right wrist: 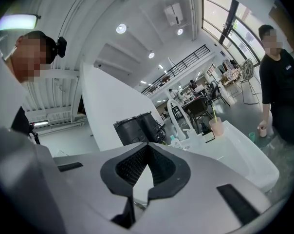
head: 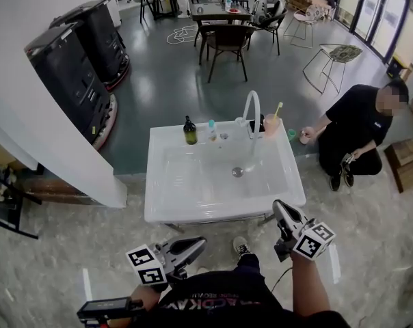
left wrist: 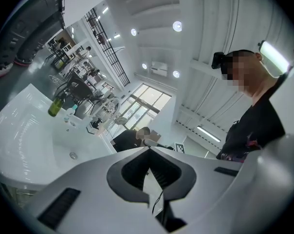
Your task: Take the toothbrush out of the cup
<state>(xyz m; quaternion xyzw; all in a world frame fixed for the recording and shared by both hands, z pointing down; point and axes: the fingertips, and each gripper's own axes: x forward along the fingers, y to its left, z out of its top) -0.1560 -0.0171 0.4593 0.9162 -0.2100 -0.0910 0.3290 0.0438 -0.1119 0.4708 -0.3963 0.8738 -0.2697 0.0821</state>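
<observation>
I am holding my left hand-held gripper [head: 195,243] and my right hand-held gripper [head: 280,208] low by my body, across the sink [head: 193,207] from the faucet [head: 251,111] and well apart from it. Each is showing its jaws pressed together at the tips with nothing between them. The toothbrush [head: 277,109] is standing in the pink cup [head: 271,124] just to the right of the faucet, on the sink's back ledge. I am judging it to be light, stiff and thin, with a smooth handle that could slip or twist in a loose pinch. So I am planning to take it on the bare stretch of handle just above the cup's rim, jaws across its width. Its long axis is running close to upright with a slight lean, free end pointing up; I cannot tell whether that end carries the bristles. The cup is looking light too, so I am expecting to lift along the handle's own line to avoid tipping it.
</observation>
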